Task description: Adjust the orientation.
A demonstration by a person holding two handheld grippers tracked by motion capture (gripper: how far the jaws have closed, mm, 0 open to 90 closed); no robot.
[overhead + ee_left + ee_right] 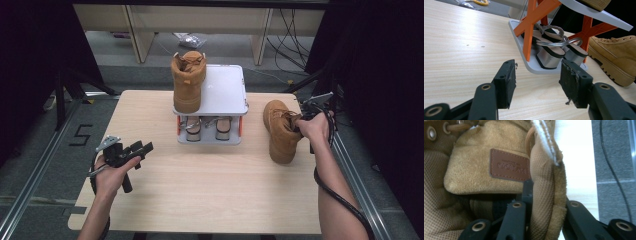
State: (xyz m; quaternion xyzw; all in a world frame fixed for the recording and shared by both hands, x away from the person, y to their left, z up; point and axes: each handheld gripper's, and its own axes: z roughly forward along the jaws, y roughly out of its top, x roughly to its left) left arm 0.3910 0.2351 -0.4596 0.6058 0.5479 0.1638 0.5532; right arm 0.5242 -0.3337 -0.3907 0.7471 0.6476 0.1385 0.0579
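Tan suede lace-up boot [281, 131] lies on the pale wood-grain table [210, 185], at about 3 o'clock from the rack and near the table's right edge, its opening turned toward my right hand. I judge the step in hand to be the grasp on this boot, ahead of a lift.

1. Table. I see it carrying the rack at 12 o'clock, the loose boot at 3 o'clock and my left hand at 8 o'clock.

2. Two-tier white shoe rack with orange cross-braces [220, 95]. Its upper shelf holds a second tan suede boot [188, 80], upright on the left half; the right half is bare. Its lower shelf holds a pair of silver block-heel sandals [554, 51], side by side, toes inward.

3. Right gripper [541, 202]. In the right gripper view its black jaws are clenched on the boot's padded collar wall: one jaw sits inside the opening under the tongue, the other outside.

4. Left gripper [537, 82]. Its jaws stand released and apart with nothing between them, hovering above the table and pointed at the rack's lower shelf.

Next move, as I judge it: I lift the boot clear by the collar, carry it toward 11 o'clock and set it sole-down on the free right half of the upper shelf. The one-sided collar grip may let the boot swing, so a level, slow carry is called for.
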